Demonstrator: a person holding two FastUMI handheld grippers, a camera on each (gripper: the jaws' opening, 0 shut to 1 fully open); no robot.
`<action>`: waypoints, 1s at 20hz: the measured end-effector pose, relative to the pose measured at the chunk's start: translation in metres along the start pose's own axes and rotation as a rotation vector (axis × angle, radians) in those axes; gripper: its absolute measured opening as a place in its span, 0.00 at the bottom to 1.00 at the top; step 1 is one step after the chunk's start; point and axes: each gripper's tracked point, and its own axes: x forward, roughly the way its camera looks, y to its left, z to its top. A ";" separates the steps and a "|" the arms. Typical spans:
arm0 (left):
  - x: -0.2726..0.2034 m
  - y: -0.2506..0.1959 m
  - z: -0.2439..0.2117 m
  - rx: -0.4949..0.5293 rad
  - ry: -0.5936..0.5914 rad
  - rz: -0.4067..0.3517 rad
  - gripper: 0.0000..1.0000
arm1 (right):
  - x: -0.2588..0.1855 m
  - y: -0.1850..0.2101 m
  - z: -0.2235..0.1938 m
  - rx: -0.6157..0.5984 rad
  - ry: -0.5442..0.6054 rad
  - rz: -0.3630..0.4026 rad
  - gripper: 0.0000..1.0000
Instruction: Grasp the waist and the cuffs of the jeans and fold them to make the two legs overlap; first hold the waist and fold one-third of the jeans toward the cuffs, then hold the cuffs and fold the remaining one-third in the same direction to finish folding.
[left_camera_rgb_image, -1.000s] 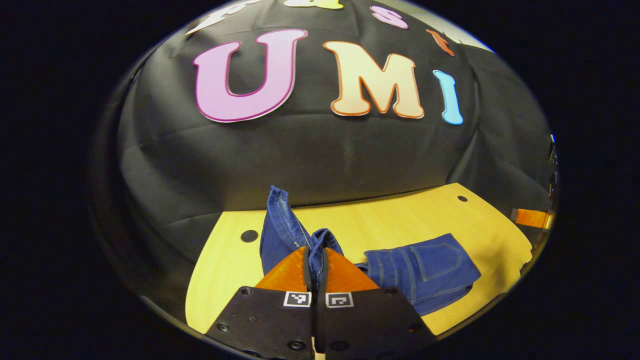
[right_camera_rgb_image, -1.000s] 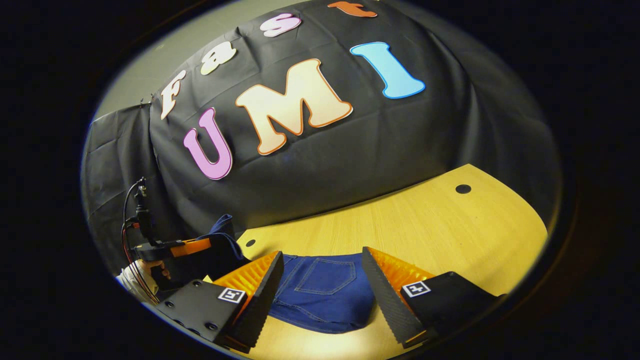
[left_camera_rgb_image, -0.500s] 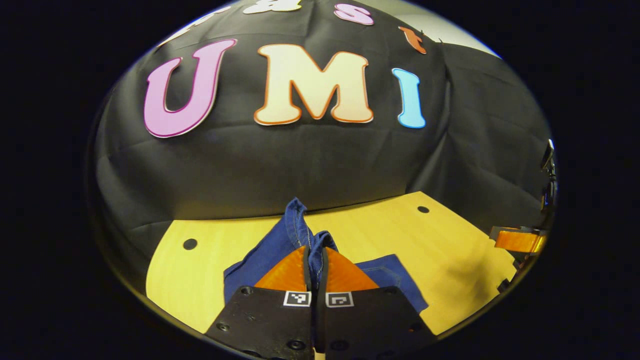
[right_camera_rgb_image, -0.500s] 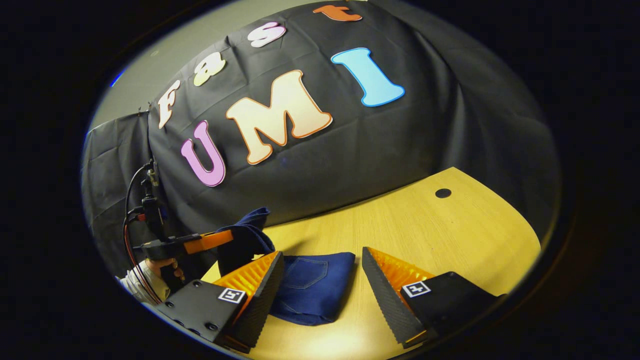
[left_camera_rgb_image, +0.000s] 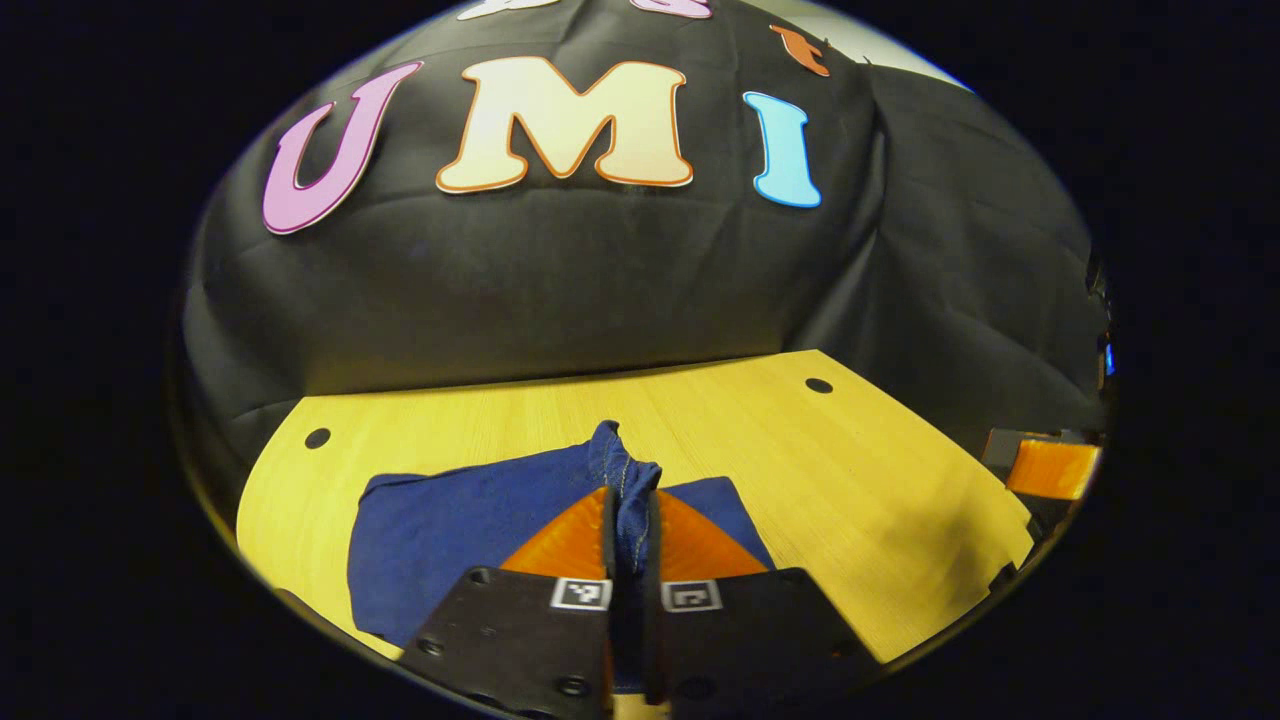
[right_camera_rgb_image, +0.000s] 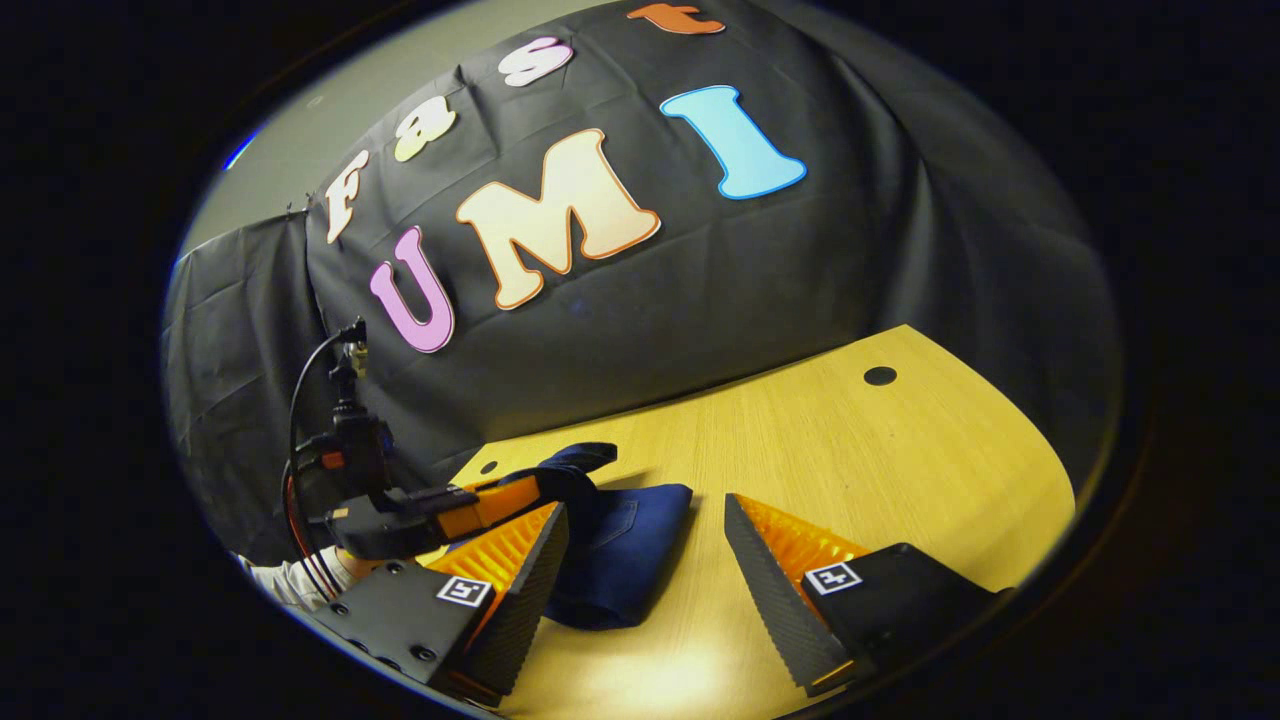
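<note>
Left gripper (left_camera_rgb_image: 630, 520) pinches a hem of the jeans (left_camera_rgb_image: 470, 510), apparently the cuffs, low over the folded stack on the table (left_camera_rgb_image: 880, 480); the last fold looks nearly done, release remaining. From the right gripper view, the right gripper (right_camera_rgb_image: 640, 575) gapes empty beside the bundle, whose long axis runs toward the wall.

black gripper bodies, square markers, white sleeve (right_camera_rgb_image: 290, 583)

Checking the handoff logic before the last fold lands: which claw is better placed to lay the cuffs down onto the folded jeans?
Left. The left claw is shut on the jeans, low over the table. The right claw is open, holding nothing.
</note>
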 end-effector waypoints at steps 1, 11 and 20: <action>-0.003 -0.006 0.000 -0.028 -0.015 -0.016 0.27 | -0.001 0.001 0.005 -0.025 -0.018 -0.004 0.98; -0.156 0.033 0.060 0.027 -0.327 0.139 0.95 | -0.069 0.073 0.063 -0.342 -0.388 -0.117 0.97; -0.246 0.065 0.082 0.042 -0.438 0.193 0.94 | -0.104 0.133 0.067 -0.311 -0.430 -0.082 0.98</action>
